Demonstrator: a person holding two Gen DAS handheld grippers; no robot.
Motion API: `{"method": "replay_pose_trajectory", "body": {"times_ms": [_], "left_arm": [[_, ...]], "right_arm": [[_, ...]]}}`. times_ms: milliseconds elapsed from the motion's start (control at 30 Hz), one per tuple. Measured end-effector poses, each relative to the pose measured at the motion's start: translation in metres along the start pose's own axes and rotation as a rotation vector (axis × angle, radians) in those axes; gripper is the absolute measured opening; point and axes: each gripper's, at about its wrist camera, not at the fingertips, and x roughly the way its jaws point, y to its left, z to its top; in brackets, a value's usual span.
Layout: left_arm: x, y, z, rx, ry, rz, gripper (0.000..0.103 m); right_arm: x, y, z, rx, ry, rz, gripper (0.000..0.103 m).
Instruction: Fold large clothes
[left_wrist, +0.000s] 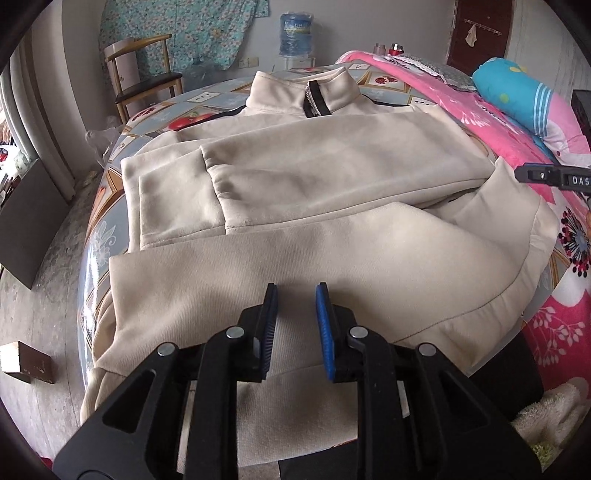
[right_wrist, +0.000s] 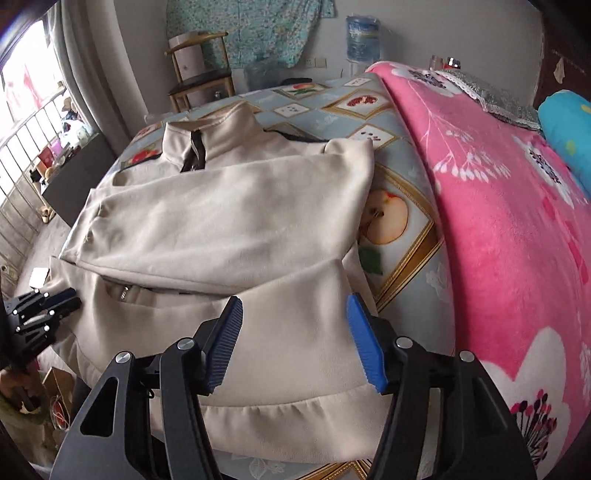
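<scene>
We hold both grippers over a cream jacket that lies on the bed, collar at the far end and hem nearest us. Both sleeves are folded across the front, one lying over the chest, the other below it.

Our left gripper hovers above the lower part of the jacket – its jaws part only by a narrow gap, with nothing between them. Our right gripper hangs over the hem on the other side – its jaws stand wide apart and hold nothing. From the right wrist the left gripper shows at the jacket's left edge.

A pink blanket lies on the bed just beside the jacket, a blue pillow on it. Beyond the bed stand a chair and a water bottle by the wall.
</scene>
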Motion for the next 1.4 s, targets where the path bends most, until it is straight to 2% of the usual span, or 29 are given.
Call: {"method": "replay_pose_trajectory", "body": {"times_ms": [67, 133, 167, 233, 267, 333, 467, 567, 633, 667, 700, 767, 933, 1000, 1033, 1067, 1133, 1167, 1300, 1400], "left_arm": [[0.0, -0.001, 0.0, 0.0, 0.001, 0.007, 0.021], [0.0, -0.002, 0.0, 0.003, 0.001, 0.015, 0.021], [0.0, -0.003, 0.0, 0.004, 0.001, 0.019, 0.021], [0.0, -0.003, 0.0, 0.004, 0.0, 0.024, 0.021], [0.0, -0.004, 0.0, 0.005, -0.001, 0.027, 0.021], [0.0, -0.004, 0.0, 0.007, -0.002, 0.032, 0.021], [0.0, -0.004, 0.0, 0.005, -0.002, 0.034, 0.021], [0.001, -0.004, 0.0, 0.003, -0.003, 0.036, 0.021], [0.001, -0.004, 0.0, 0.004, -0.003, 0.037, 0.021], [0.001, -0.004, 0.001, 0.004, -0.002, 0.036, 0.021], [0.001, -0.004, 0.001, 0.003, -0.002, 0.036, 0.021], [0.001, -0.005, 0.001, 0.004, -0.002, 0.037, 0.021], [0.001, -0.004, 0.001, 0.004, -0.003, 0.038, 0.021], [0.001, -0.005, 0.001, 0.004, -0.003, 0.037, 0.021], [0.001, -0.005, 0.001, 0.004, -0.004, 0.037, 0.021], [0.001, -0.005, 0.001, 0.004, -0.004, 0.037, 0.021], [0.001, -0.004, 0.001, 0.003, -0.005, 0.037, 0.021], [0.001, -0.004, 0.001, 0.004, -0.006, 0.037, 0.021], [0.001, -0.005, 0.001, 0.008, -0.005, 0.036, 0.021], [0.001, -0.004, 0.001, 0.013, -0.006, 0.035, 0.021]], "right_arm": [[0.006, 0.008, -0.006, -0.043, -0.004, -0.02, 0.058], [0.008, 0.014, -0.009, -0.091, -0.016, -0.075, 0.057], [0.01, 0.019, -0.011, -0.123, -0.026, -0.104, 0.05], [0.009, 0.024, -0.013, -0.167, -0.039, -0.129, 0.031], [0.009, 0.027, -0.014, -0.185, -0.045, -0.143, 0.017], [0.002, 0.031, -0.014, -0.207, -0.076, -0.145, 0.005], [-0.034, 0.032, -0.007, -0.196, -0.187, -0.146, 0.004], [-0.039, 0.022, 0.0, -0.162, -0.167, -0.085, 0.004], [-0.03, 0.016, 0.0, -0.146, -0.135, -0.09, 0.004], [-0.023, 0.013, 0.0, -0.14, -0.108, -0.104, 0.013], [-0.016, 0.011, 0.0, -0.134, -0.081, -0.109, 0.034], [-0.009, 0.01, -0.004, -0.127, -0.084, -0.095, 0.049], [0.022, 0.007, -0.002, -0.13, -0.019, -0.105, 0.049], [0.028, 0.008, -0.002, -0.142, -0.013, -0.113, 0.047], [0.027, 0.01, -0.002, -0.153, -0.023, -0.124, 0.04], [0.025, 0.013, -0.002, -0.166, -0.028, -0.139, 0.024], [0.013, 0.014, -0.001, -0.158, -0.067, -0.136, 0.009], [0.003, 0.013, 0.0, -0.143, -0.096, -0.134, 0.005], [-0.04, -0.004, 0.006, -0.032, -0.227, -0.099, 0.005], [-0.037, -0.018, 0.008, 0.019, -0.226, -0.085, 0.005]]}}
